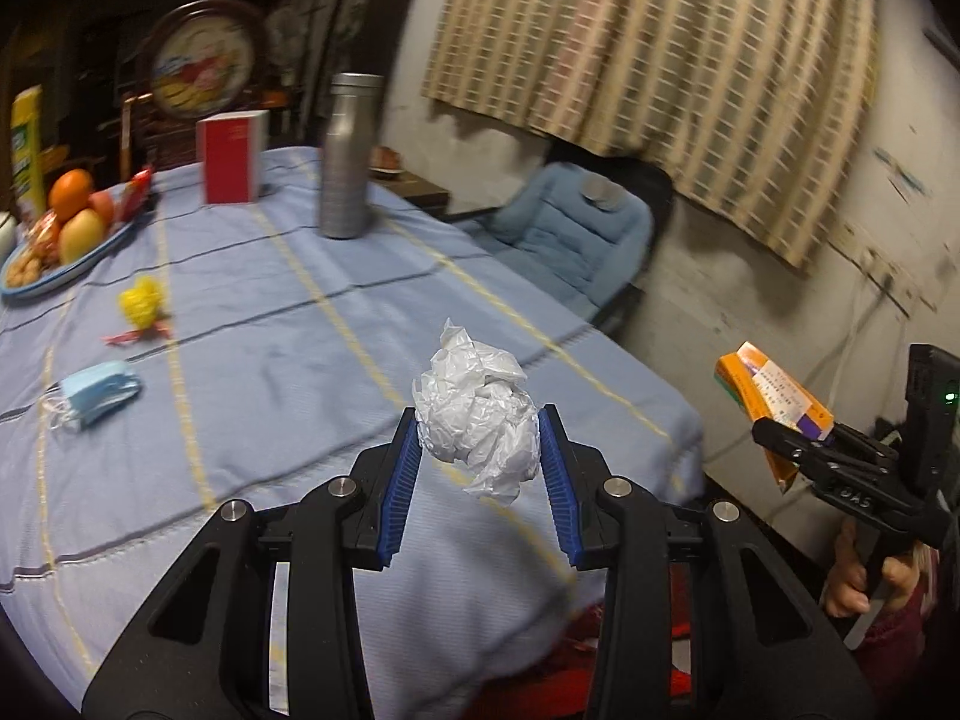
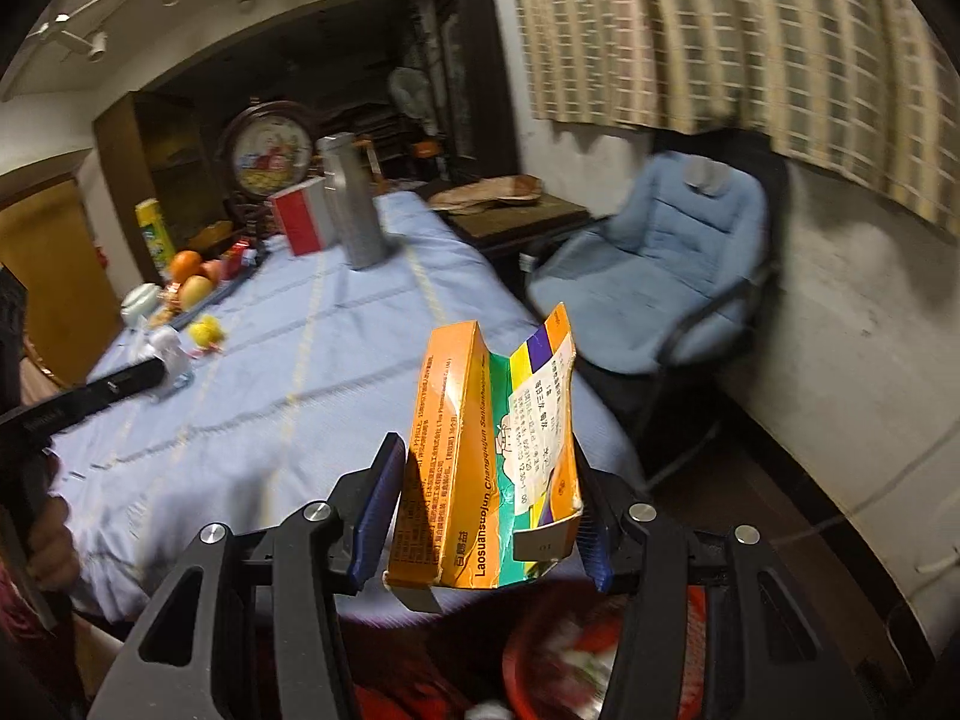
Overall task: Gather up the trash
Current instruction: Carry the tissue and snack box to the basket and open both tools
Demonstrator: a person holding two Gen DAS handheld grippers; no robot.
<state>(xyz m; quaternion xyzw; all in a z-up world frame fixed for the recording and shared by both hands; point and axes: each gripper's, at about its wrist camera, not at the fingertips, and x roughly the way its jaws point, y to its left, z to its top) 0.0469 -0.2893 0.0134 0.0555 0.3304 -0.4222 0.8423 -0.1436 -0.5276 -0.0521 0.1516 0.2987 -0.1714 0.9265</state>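
My left gripper [image 1: 480, 438] is shut on a crumpled white plastic wad [image 1: 477, 420], held above the near edge of the blue-clothed table [image 1: 288, 312]. My right gripper [image 2: 489, 492] is shut on a flattened orange medicine box [image 2: 480, 456], held off the table's corner; it also shows in the left wrist view [image 1: 774, 405]. On the cloth lie a blue face mask [image 1: 96, 399] and a yellow crumpled wrapper [image 1: 141, 300]. A red bin [image 2: 558, 654] with trash sits below the right gripper, blurred.
A steel bottle [image 1: 347, 156], a red-and-white box [image 1: 231, 156] and a fruit tray [image 1: 57, 240] stand at the table's far side. A blue padded chair [image 2: 660, 276] stands by the wall under a checked curtain [image 2: 720, 48]. A small dark side table [image 2: 510, 210] is behind.
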